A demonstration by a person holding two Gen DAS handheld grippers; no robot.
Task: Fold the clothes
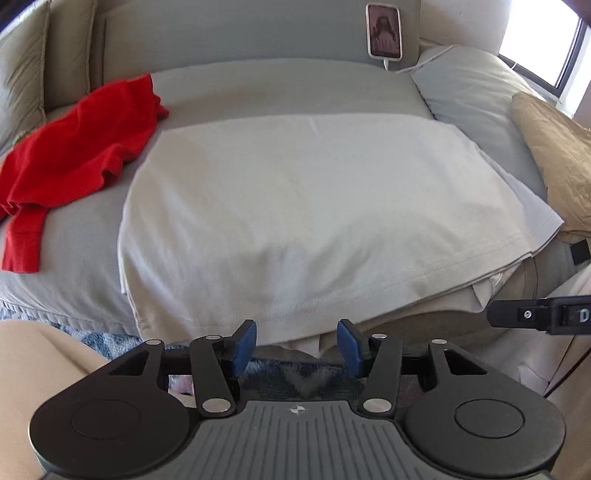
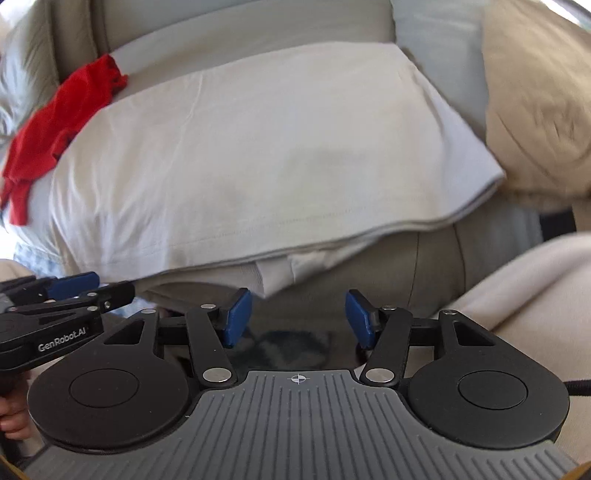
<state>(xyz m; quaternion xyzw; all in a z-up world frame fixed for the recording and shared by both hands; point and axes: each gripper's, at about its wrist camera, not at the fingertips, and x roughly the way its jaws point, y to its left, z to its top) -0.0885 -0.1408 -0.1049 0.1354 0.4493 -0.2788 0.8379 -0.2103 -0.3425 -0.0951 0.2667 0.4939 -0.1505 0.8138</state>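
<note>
White T-shirt (image 1: 325,206) lies spread flat on the grey seat cushion (image 1: 280,88) of a sofa, folded over on itself; its stitched hem runs along the near edge and hangs slightly over the cushion front. A second layer of pale cloth shows beneath that edge. Red garment (image 1: 70,162) lies crumpled on the same cushion, to the left of the T-shirt and touching its far left corner. A tan pillow (image 1: 554,162) sits at the right end. A phone (image 1: 384,31) on a white cable leans upright against the backrest.

Left gripper (image 1: 297,345): jaws parted, nothing between the blue pads, just in front of the hem and clear of it. Right gripper (image 2: 299,317): likewise released and empty, below the T-shirt's near right edge.
</note>
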